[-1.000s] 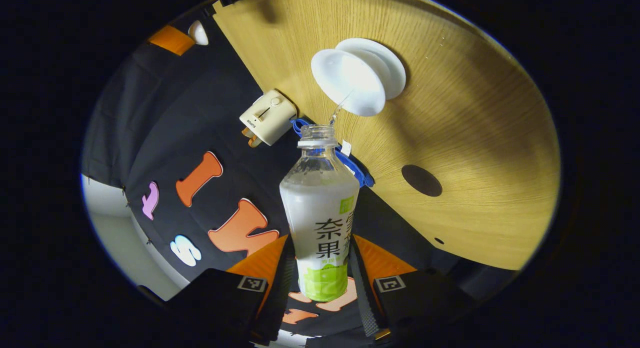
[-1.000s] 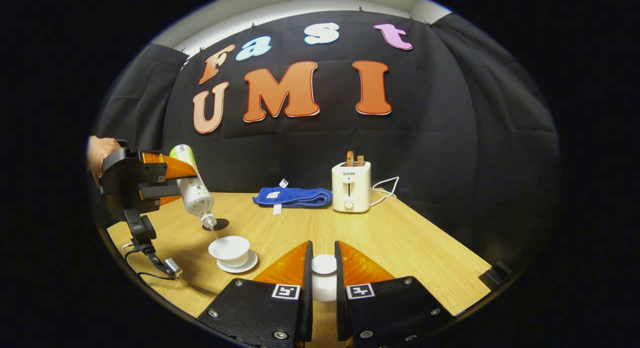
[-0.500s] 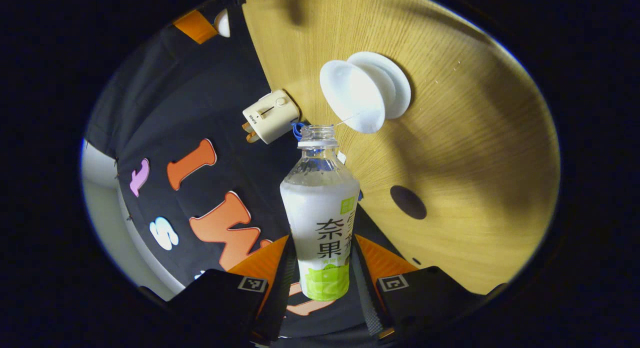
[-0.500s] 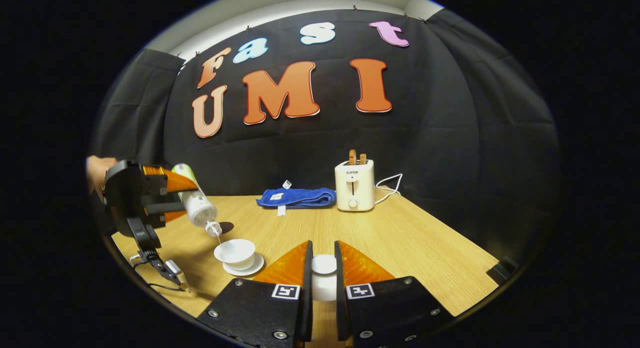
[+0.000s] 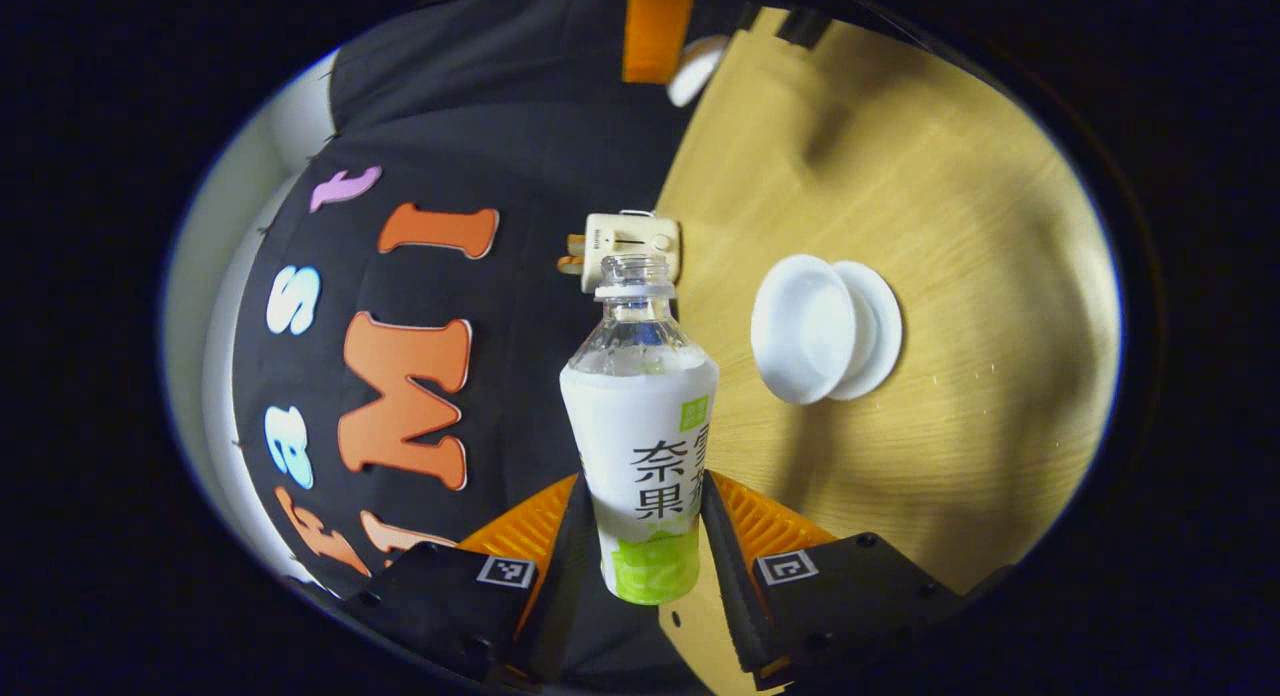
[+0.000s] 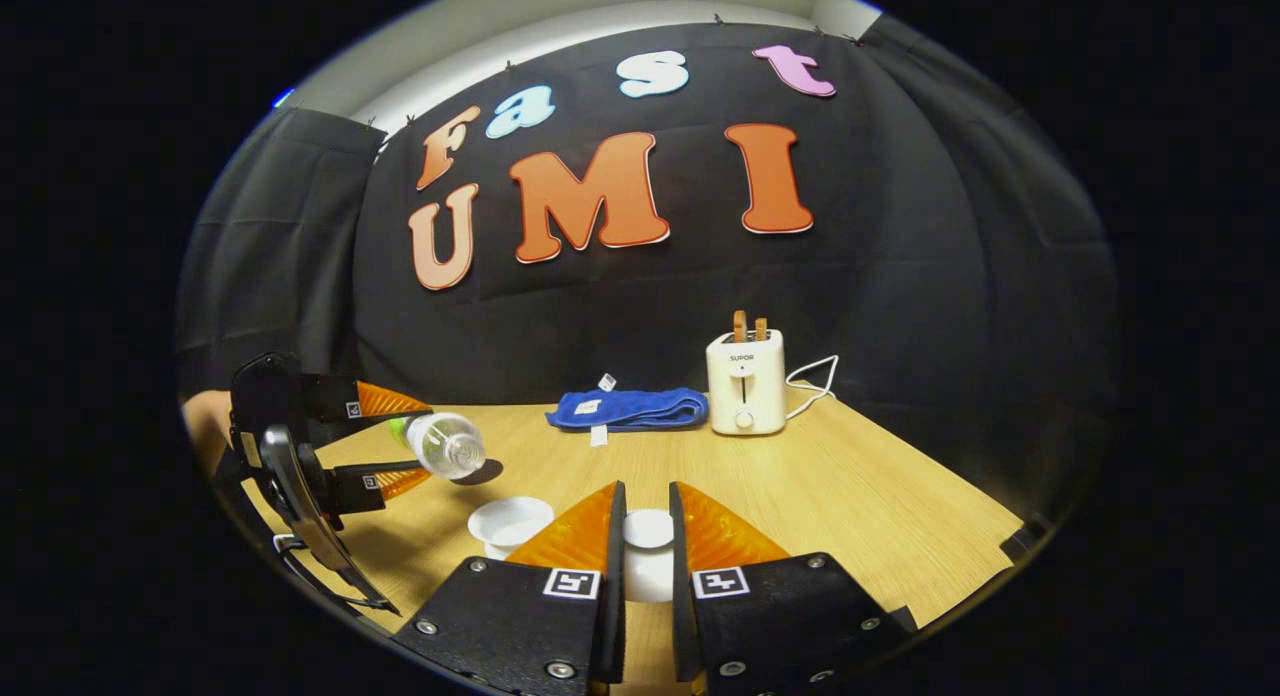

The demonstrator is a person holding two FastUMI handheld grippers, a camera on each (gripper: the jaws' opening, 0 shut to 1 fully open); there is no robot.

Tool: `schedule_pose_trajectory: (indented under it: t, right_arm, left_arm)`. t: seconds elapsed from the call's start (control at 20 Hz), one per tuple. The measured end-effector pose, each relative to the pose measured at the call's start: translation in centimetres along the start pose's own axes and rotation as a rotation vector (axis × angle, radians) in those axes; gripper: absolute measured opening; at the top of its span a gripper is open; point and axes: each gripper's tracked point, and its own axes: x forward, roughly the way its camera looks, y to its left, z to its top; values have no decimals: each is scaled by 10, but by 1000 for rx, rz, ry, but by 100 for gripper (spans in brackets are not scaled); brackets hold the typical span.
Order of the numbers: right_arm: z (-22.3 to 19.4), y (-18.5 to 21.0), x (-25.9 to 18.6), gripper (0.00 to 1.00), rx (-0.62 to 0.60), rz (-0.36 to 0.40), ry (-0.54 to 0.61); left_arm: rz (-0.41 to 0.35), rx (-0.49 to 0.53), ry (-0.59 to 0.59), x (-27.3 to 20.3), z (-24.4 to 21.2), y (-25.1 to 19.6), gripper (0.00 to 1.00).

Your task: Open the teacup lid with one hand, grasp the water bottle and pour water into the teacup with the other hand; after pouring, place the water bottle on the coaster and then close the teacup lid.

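My left gripper (image 5: 645,488) is shut on a clear water bottle (image 5: 640,416) with a white and green label and no cap. In the right gripper view this bottle (image 6: 446,444) lies about level above the table, held by the left gripper (image 6: 425,443), with no water leaving its mouth. The open white teacup (image 5: 808,328) stands on its saucer (image 5: 880,314), to the right of the bottle's mouth. The same teacup (image 6: 510,522) sits just left of my right gripper (image 6: 645,491), which is shut on the white teacup lid (image 6: 648,536). A dark round coaster (image 6: 480,470) lies behind the bottle.
A folded blue towel (image 6: 625,408) and a cream toaster (image 6: 745,381) with its white cord stand at the back of the wooden table (image 6: 850,496). The toaster (image 5: 632,244) also shows behind the bottle's mouth. A person's hand holds the left gripper at the far left.
The bottle has swung back from its steep downward tilt to about level, and the thin stream into the teacup has stopped. The left gripper has dropped lower. The right gripper still holds the lid.
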Motion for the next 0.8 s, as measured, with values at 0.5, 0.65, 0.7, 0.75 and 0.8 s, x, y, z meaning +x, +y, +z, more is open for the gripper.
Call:
schedule_pose_trajectory:
  t: [0.5,0.65,0.7,0.75,0.8]
  right_arm:
    - [13,39,20,19,-31,32,-18]
    - [16,56,26,19,-53,55,-22]
    - [15,60,28,19,-67,58,-20]
    - [15,63,30,19,-84,60,-20]
    - [15,67,33,19,-96,62,-19]
  left_arm:
    - [235,-817,-76,0,-47,95,65]
    - [271,-1034,-72,3,-70,107,65]
    - [268,-1089,-69,4,-77,107,63]
    - [269,-1134,-59,6,-87,107,65]
    - [271,-1176,-47,8,-96,105,66]
